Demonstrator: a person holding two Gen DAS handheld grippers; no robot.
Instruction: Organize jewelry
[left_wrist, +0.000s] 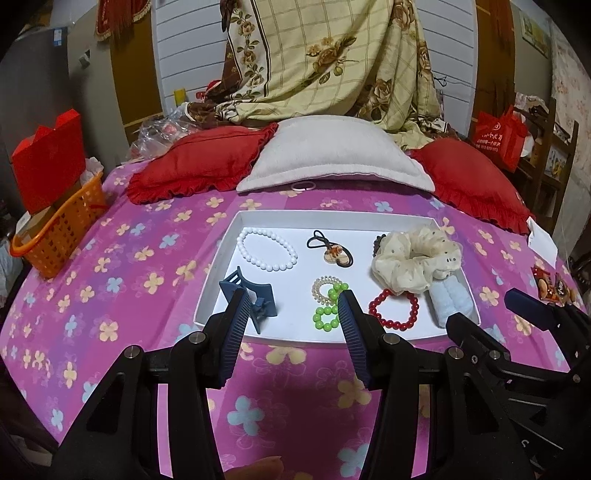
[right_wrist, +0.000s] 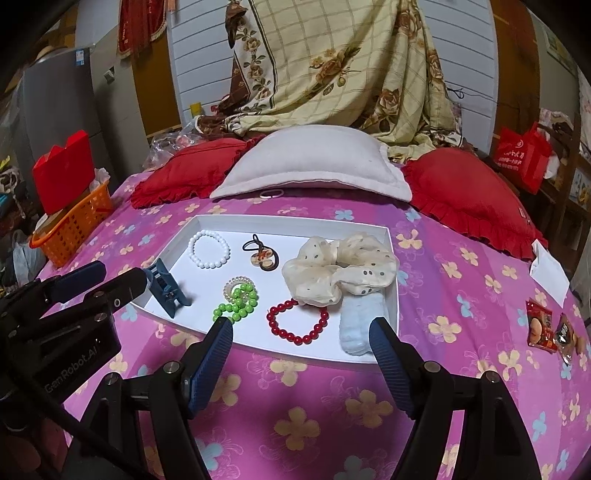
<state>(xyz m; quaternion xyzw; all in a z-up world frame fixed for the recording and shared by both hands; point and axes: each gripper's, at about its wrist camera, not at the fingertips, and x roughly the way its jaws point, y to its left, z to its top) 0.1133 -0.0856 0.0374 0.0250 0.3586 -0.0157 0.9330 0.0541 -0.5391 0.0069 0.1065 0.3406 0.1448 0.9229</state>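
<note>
A white tray (left_wrist: 221, 251) (right_wrist: 177, 236) lies on the pink flowered bedspread. In it are a white bead bracelet (left_wrist: 266, 249) (right_wrist: 208, 249), a dark hair tie with a charm (left_wrist: 330, 249) (right_wrist: 261, 254), a blue claw clip (left_wrist: 255, 299) (right_wrist: 166, 288), a green bead bracelet (left_wrist: 327, 314) (right_wrist: 236, 301) over a clear coil tie, a red bead bracelet (left_wrist: 393, 310) (right_wrist: 297, 323), a cream scrunchie (left_wrist: 413, 258) (right_wrist: 340, 269) and a pale blue fluffy tie (left_wrist: 452, 301) (right_wrist: 358, 328). My left gripper (left_wrist: 291, 299) is open and empty at the tray's near edge. My right gripper (right_wrist: 301, 328) is open and empty over the near edge.
Red pillows (left_wrist: 192, 166) and a white pillow (left_wrist: 332, 155) lie behind the tray, with a pink ring (left_wrist: 301, 186) at the white pillow's edge. An orange basket (left_wrist: 62, 229) stands at the left. Snack packets (right_wrist: 550, 328) and a white paper (right_wrist: 550, 273) lie on the right.
</note>
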